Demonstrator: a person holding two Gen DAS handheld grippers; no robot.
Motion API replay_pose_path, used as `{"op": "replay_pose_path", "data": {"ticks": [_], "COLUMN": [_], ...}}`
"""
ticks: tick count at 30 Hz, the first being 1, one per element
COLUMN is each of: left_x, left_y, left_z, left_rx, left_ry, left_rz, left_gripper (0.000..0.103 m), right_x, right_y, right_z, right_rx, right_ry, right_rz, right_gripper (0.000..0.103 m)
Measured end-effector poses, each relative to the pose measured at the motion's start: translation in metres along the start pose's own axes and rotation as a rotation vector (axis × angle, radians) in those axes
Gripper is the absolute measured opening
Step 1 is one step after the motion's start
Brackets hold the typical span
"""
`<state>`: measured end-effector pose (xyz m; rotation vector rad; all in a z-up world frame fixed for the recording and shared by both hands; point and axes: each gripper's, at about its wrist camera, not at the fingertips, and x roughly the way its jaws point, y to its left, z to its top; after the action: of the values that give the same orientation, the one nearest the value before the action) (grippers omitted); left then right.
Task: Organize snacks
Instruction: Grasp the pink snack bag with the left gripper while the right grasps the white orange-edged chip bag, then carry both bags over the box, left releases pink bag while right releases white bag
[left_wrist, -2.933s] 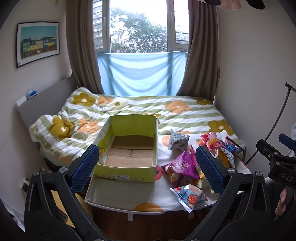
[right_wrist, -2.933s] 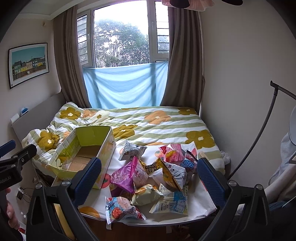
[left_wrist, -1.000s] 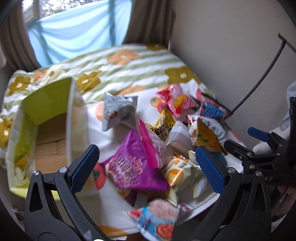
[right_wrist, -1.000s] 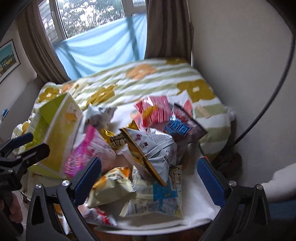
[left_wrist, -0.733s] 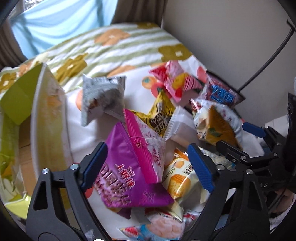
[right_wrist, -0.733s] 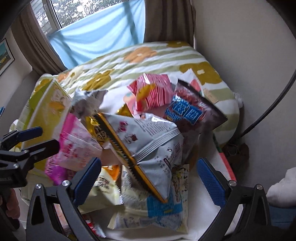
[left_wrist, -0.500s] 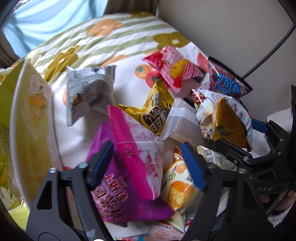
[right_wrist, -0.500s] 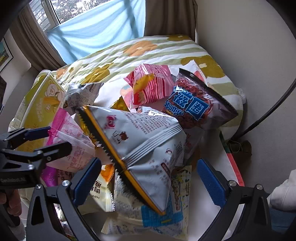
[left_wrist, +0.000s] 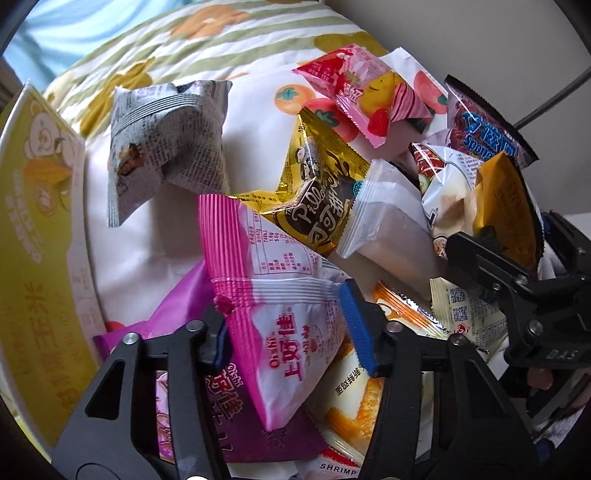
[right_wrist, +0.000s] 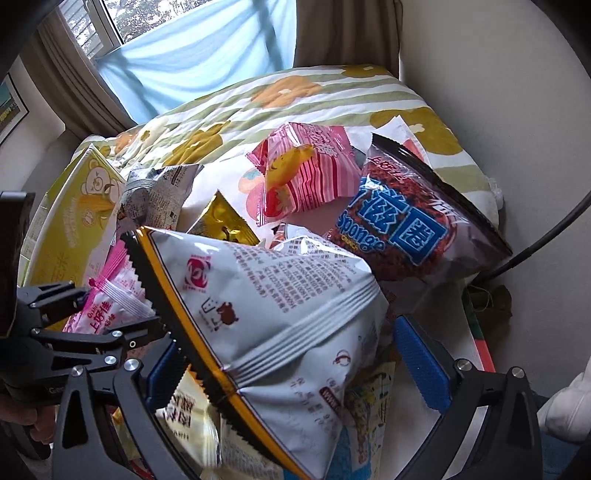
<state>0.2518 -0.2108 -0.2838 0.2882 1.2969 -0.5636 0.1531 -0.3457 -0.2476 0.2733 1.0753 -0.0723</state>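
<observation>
Behind the snacks you see a bed with a green-striped quilt with yellow flowers (right_wrist: 332, 99) and a window covered with a blue cloth (right_wrist: 192, 62). Your snacks lie in a heap on a white cloth with fruit prints (left_wrist: 155, 229).

Your left gripper (left_wrist: 284, 328) has its blue pads narrow around a pink and white plastic snack bag (left_wrist: 280, 295); both pads press against its sides, so it is holding this bag. Under it lies a purple snack bag (left_wrist: 236, 417).

Your right gripper (right_wrist: 288, 354) is wide, with a big white snack bag with an orange and black toothed edge (right_wrist: 266, 314) between its fingers. Whether the pads touch the bag, you cannot tell.

At the left edge of the cloth stands a yellow-green cardboard box with a bear picture (left_wrist: 37, 236). Just beside it lies a grey newspaper-print bag (left_wrist: 166, 144). Near the middle of the heap is a gold and black bag (left_wrist: 321, 199), touching a plain white packet (left_wrist: 388, 229). Toward the far edge lies a pink striped bag with fruit pictures (right_wrist: 306, 173), and next to it a dark brown bag with blue letters (right_wrist: 410, 225).
</observation>
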Motion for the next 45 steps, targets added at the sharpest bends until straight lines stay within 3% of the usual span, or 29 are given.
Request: {"op": "replay_pose_path", "data": {"ticks": [4, 11, 15, 27, 34, 39, 45], "left_x": [-0.006, -0.021, -0.033, -0.083, -0.135, -0.18, -0.234], "left_y": [0.001, 0.0, 0.001, -0.005, -0.005, 0.011, 0.059], "left_z": [-0.003, -0.005, -0.008, -0.014, -0.014, -0.016, -0.033], "left_rx": [-0.007, -0.042, -0.061, -0.076, -0.115, -0.163, -0.236], "left_ry": [-0.013, -0.045, -0.069, -0.175, -0.285, -0.382, -0.484], "left_rz": [-0.009, -0.022, -0.034, -0.063, -0.08, -0.06, -0.009], "left_gripper": [0.037, 0.029, 0.025, 0.022, 0.022, 0.022, 0.022], "right_x": [0.004, 0.003, -0.007, -0.05, -0.087, -0.115, -0.138], "right_y": [0.002, 0.002, 0.004, 0.009, 0.015, 0.033, 0.083], "right_z": [0.003, 0.006, 0.003, 0.006, 0.016, 0.033, 0.055], "right_rx": [-0.008, -0.018, -0.022, -0.035, -0.069, -0.121, -0.219], "right_ry": [-0.001, -0.006, -0.032, -0.12, -0.181, -0.22, -0.267], "right_rz": [-0.002, 0.015, 0.014, 0.008, 0.023, 0.05, 0.129], "right_gripper": [0.097, 0.074, 0.069, 0.069, 0.069, 0.069, 0.069]}}
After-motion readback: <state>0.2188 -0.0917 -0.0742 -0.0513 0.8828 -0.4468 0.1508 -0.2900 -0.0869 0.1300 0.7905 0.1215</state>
